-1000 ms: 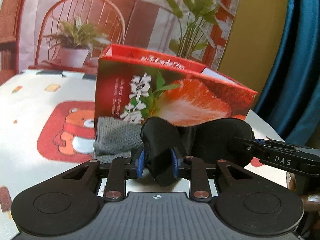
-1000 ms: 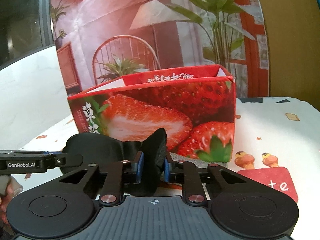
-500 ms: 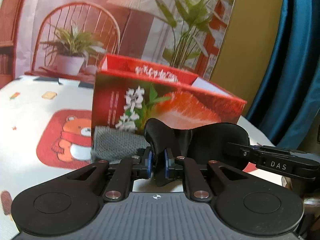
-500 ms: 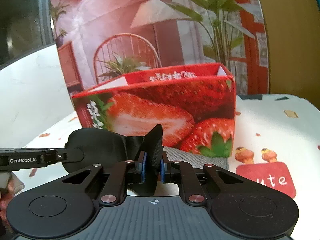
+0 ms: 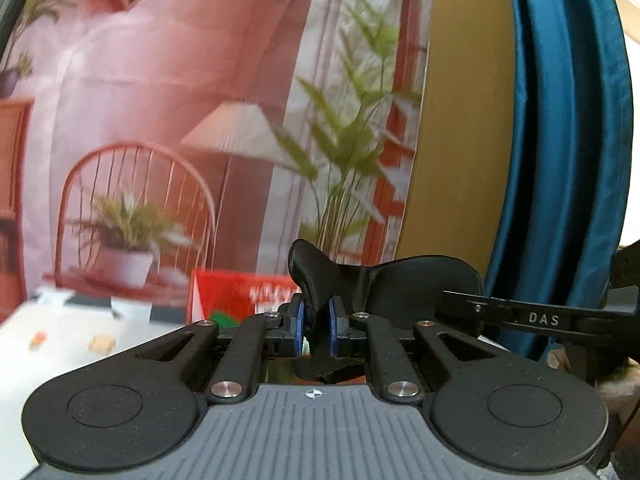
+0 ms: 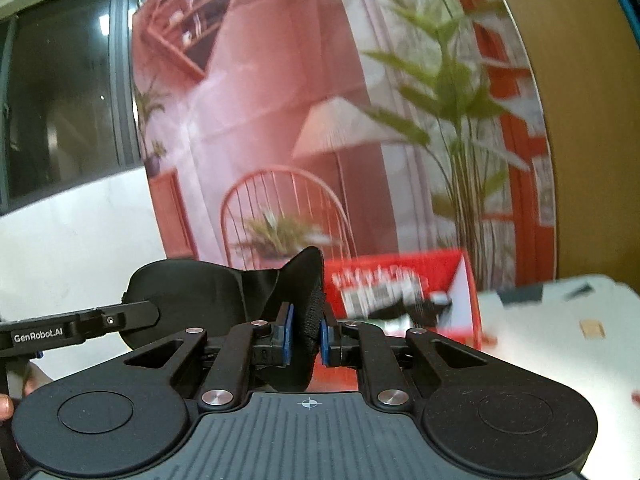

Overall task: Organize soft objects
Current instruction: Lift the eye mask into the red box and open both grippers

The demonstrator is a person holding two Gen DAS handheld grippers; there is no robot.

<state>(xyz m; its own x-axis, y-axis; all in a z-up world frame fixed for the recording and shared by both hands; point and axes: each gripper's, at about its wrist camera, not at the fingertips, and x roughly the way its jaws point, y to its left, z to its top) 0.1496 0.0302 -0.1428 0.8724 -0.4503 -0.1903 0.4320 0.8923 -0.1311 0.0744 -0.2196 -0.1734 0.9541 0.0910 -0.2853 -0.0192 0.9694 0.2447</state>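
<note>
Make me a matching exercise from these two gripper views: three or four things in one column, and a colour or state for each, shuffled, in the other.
Things:
1. eye mask
2. strawberry box
3. curtain
4. left gripper

States:
A. blue, hanging at the right edge
B. shut on one end of the mask
C. red, open at the top
D. black, held up at both ends

Pairs: 1-D, 2-C, 3-A, 4-B

Your red strawberry box (image 6: 404, 300) is motion-blurred with its lettering unreadable, its lower part hidden behind your right hand-held gripper (image 6: 306, 336).
</note>
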